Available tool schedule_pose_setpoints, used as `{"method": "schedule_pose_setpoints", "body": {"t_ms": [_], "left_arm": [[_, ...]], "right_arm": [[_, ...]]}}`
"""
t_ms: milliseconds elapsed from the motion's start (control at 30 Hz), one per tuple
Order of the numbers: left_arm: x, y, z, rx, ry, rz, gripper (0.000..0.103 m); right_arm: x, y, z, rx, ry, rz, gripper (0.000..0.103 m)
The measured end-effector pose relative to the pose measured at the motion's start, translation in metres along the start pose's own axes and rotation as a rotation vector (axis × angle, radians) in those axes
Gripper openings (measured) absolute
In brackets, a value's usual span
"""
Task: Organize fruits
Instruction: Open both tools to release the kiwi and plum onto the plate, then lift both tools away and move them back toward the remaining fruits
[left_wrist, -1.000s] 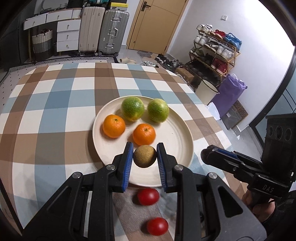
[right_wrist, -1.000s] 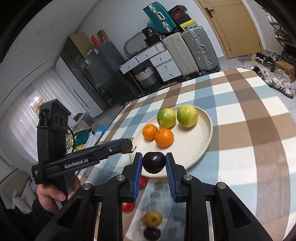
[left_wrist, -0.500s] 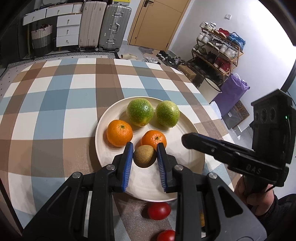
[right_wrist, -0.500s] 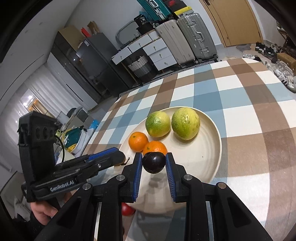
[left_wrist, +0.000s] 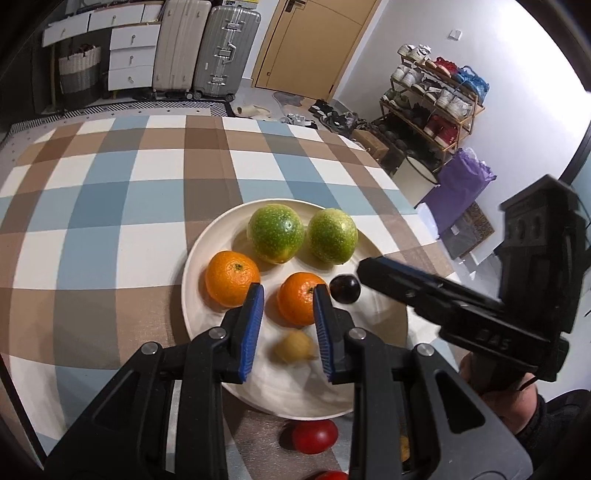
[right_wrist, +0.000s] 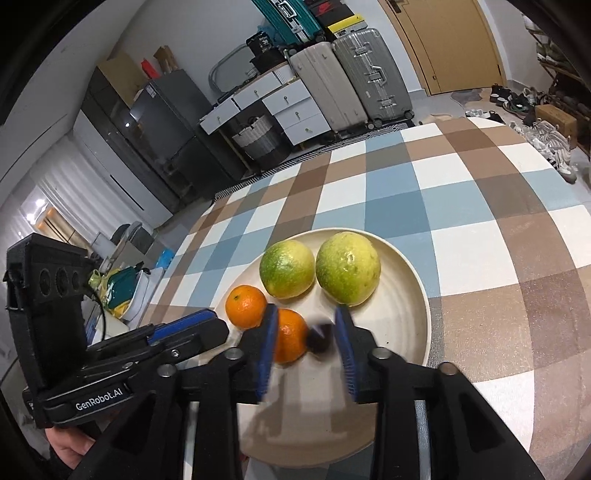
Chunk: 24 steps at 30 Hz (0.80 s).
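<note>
Dark plum (right_wrist: 320, 338) between parted right claw (right_wrist: 306, 347)

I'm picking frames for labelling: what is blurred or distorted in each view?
Left wrist view: the small brown fruit is motion-smeared, while the near orange is sharp. Right wrist view: the dark fruit is smeared. Both views: fisheye bending and dark corners.

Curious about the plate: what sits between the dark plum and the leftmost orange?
A second orange lies between the plum and the leftmost orange; the left wrist view shows it.
</note>
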<state>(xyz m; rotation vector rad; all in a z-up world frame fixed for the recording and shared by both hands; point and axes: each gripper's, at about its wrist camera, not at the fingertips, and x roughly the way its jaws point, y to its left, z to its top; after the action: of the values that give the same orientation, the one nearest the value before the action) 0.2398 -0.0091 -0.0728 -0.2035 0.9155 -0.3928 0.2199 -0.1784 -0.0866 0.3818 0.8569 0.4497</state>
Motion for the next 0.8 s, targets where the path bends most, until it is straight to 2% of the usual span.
{"method": "schedule_pose_setpoints", "body": {"t_ms": [33,167,800], "left_arm": [[0.000,0.000,0.000,0.000,0.000,-0.005,0.023],[-0.006,-0.003,-0.001,0.003,-0.007,0.004,0.024],[-0.038,-0.011,-0.018,0.011,-0.029,0.045,0.024]], "right_arm": [[-0.003,0.001,0.000,-0.006,-0.015,-0.011,0.050],[-0.012,0.002,0.002,-0.013,-0.048,-0.007,0.050],[-0.046,0.001,-0.012,0.008,-0.077,-0.014,0.051]]}}
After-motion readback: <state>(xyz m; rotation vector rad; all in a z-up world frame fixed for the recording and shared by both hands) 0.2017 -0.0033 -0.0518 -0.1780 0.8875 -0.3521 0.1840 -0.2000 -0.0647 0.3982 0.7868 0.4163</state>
